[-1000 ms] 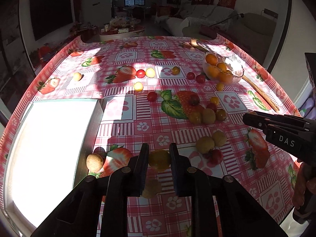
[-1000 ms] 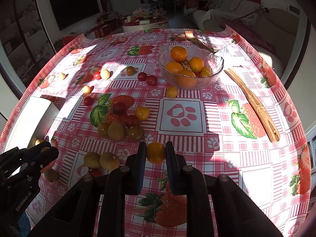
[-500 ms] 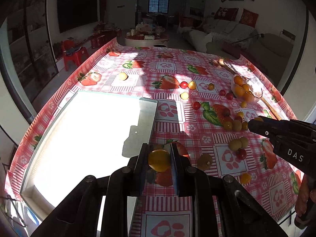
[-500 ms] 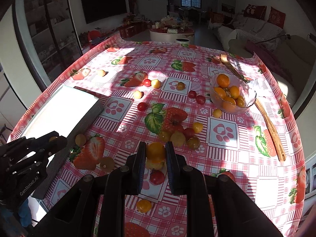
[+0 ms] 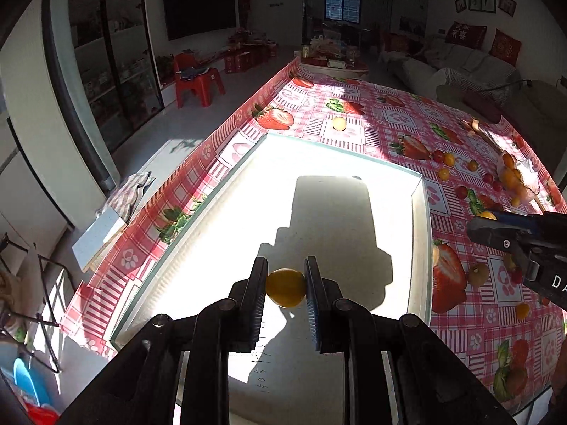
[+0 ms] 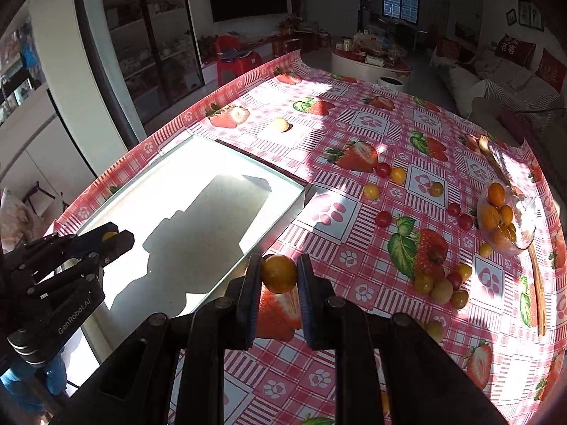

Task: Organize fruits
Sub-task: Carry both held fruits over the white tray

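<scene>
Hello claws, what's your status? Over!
Left claw shut on a yellow fruit, above the white tray. Right claw shut on an orange fruit, over the tray's edge. Nothing in the way.

Sun glare washes out the white tray (image 5: 421,233) beneath the left gripper (image 5: 285,287), leaving its floor unreadable. Faint handwriting just below the claw cannot be made out. To its right, the right gripper (image 5: 496,226) is cut off by the frame edge, its lettering truncated. Far ahead and right, the glass bowl (image 5: 528,184) blurs; its fruit cannot be counted.
</scene>
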{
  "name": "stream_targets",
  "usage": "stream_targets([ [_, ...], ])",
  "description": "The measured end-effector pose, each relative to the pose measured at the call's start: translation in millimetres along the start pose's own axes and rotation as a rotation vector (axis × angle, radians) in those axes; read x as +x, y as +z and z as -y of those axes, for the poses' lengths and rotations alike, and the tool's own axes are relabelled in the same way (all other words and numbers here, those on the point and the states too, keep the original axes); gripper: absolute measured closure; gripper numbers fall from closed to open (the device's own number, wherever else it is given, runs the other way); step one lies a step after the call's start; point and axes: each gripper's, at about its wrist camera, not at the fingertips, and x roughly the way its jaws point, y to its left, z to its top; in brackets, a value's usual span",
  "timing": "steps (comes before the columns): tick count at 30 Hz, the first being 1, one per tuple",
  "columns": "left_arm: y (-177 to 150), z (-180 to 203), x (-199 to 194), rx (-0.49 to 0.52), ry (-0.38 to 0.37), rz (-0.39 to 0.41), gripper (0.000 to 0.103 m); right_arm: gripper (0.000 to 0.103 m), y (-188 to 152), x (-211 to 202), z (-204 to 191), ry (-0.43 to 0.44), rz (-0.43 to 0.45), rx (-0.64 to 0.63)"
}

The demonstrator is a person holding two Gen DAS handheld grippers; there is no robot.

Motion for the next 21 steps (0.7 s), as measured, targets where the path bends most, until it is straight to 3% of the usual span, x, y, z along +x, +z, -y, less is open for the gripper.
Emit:
stream_targets([
  [7, -11.8, -36.7, 29.7, -0.042, 0.103, -0.083, 0.080, 0.082, 16.8, 43.8, -48.3, 0.129, -0.091, -0.019],
  [14, -18.1, -41.2, 38.9, -0.033, 0.122, -0.102, 0.080, 0.082, 22.9, 88.8, -63.3, 0.111, -0.174, -0.039],
  [21, -16.7, -35.7, 40.3, 0.002, 0.145, -0.096, 0.080, 0.080, 19.4, 101.2, -65.8, 0.097, -0.196, -0.048],
])
